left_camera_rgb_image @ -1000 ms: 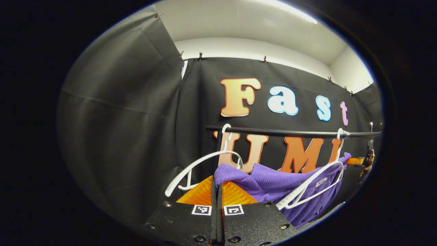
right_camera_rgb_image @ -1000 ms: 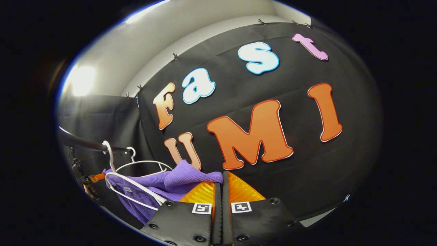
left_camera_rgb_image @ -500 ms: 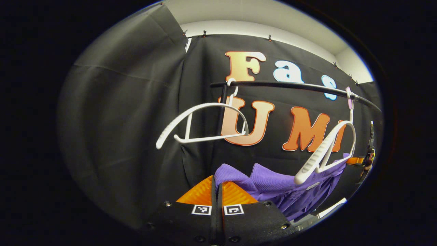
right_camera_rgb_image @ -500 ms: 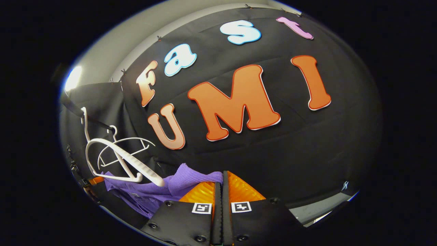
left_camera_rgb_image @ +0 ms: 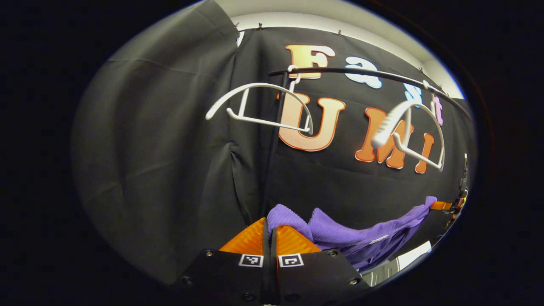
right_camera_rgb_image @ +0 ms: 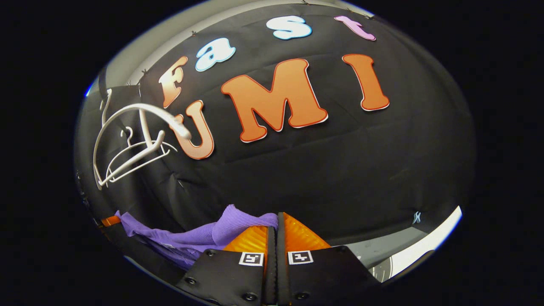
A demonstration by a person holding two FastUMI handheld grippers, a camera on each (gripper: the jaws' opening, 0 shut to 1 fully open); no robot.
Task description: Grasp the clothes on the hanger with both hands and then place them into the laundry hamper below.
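1. While both hangers (left_camera_rgb_image: 263,106) swing bare on the rail (left_camera_rgb_image: 361,74) above, your shirt (left_camera_rgb_image: 357,236) hangs clear below them, stretched between your two hands.
2. Your left gripper (left_camera_rgb_image: 269,227) has its fingers pressed together on one bunched end of the shirt; your right gripper (right_camera_rgb_image: 275,227) is clamped the same way on the other end. Neither shows a gap.
3. The relation that matters: the shirt's long axis runs sideways from gripper to gripper, sagging in the middle, and the cloth trails off to the right in the left gripper view and to the left in the right gripper view (right_camera_rgb_image: 170,233).
4. The hamper is not something you can make out here; by the task it sits below, so the coming move is probably straight down.
5. Neither hand is plainly nearer, so lower both together, I'd judge, and keep the span level.
6. The second hanger (left_camera_rgb_image: 408,127) is well above the cloth, so a snag looks unlikely.
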